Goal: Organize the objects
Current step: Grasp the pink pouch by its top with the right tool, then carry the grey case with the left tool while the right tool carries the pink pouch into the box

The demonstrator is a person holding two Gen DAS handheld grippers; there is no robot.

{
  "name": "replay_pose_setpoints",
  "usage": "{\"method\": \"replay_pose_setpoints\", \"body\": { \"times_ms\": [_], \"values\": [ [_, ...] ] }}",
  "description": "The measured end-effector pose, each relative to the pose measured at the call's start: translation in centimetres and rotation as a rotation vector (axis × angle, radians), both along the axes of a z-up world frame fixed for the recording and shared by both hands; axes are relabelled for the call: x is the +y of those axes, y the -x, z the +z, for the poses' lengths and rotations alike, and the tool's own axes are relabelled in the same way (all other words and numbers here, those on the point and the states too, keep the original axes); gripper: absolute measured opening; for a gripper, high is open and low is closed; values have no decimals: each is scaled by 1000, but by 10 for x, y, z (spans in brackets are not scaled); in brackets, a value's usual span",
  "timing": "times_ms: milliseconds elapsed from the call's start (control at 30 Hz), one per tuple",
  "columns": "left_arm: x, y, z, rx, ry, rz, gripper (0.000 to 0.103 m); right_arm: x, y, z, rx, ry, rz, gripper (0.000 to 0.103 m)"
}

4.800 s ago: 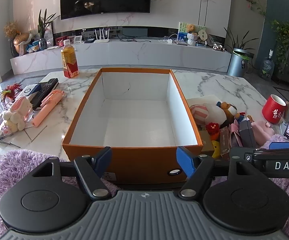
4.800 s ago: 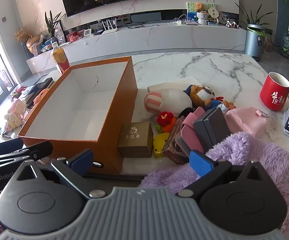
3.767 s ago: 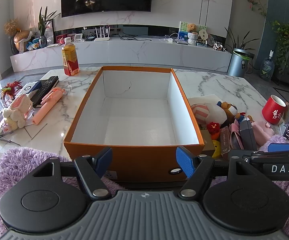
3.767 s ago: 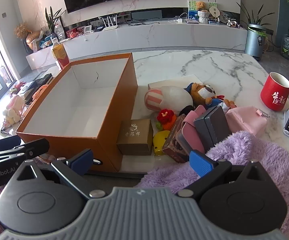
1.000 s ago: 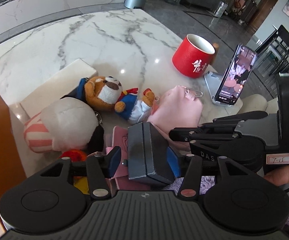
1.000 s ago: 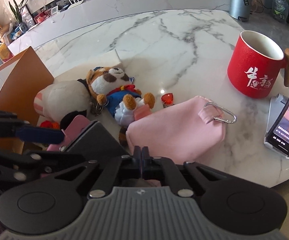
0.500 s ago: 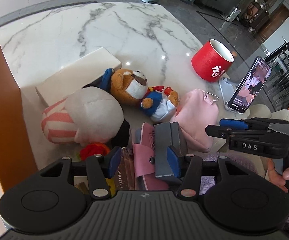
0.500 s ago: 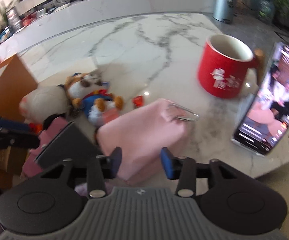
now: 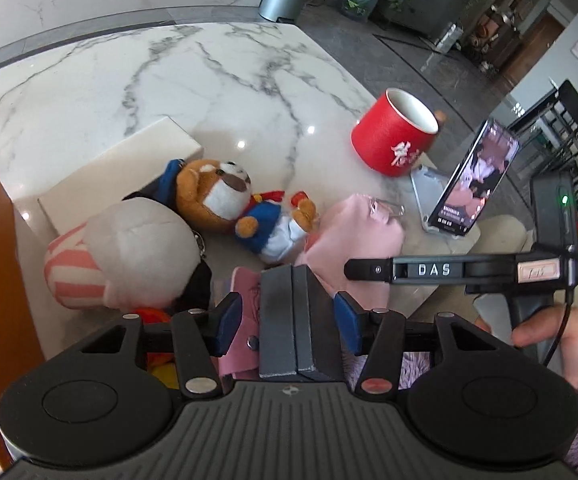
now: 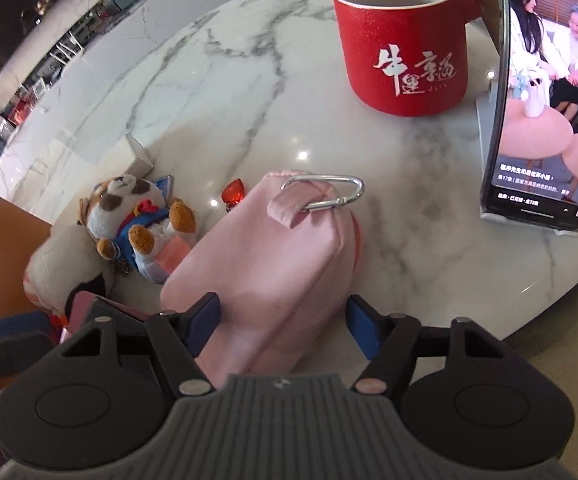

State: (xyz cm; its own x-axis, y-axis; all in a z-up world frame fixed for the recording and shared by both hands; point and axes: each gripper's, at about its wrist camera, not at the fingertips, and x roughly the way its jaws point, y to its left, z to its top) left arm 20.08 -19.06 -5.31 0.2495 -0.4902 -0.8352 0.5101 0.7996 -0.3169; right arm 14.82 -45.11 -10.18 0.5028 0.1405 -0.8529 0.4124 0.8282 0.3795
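Over pink pouch (image 10: 265,264), right gripper (image 10: 283,322) jaws just opening, straddling, no squeeze yet; centre before closing. Left gripper (image 9: 285,322) half-open around grey box (image 9: 293,320), pads apart from it.

Left gripper (image 9: 287,322) sits at bottom centre of left wrist view, angled down, jaws part-open. Right gripper (image 10: 283,326), bottom centre of right wrist view, jaws just been opening, pads apart. Person's hand (image 9: 545,340) grips its handle, lower right.

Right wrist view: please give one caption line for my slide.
Open right tool straddles the pink pouch on the marble table, near a red mug.
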Motion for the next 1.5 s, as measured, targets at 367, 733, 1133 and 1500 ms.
{"method": "replay_pose_setpoints", "body": {
  "times_ms": [367,733,1133,1500],
  "values": [
    [-23,14,-9,-65,-111,-68,76,35,15,64,-106,375,203,35],
    [-41,11,-23,-47,-159,-114,85,77,8,72,-50,593,585,34],
    [-33,3,-27,70,-13,-42,47,25,4,54,-122,159,338,47],
    [-12,18,7,-14,49,34,39,31,13,61,-112,233,245,32]
  ]
}}
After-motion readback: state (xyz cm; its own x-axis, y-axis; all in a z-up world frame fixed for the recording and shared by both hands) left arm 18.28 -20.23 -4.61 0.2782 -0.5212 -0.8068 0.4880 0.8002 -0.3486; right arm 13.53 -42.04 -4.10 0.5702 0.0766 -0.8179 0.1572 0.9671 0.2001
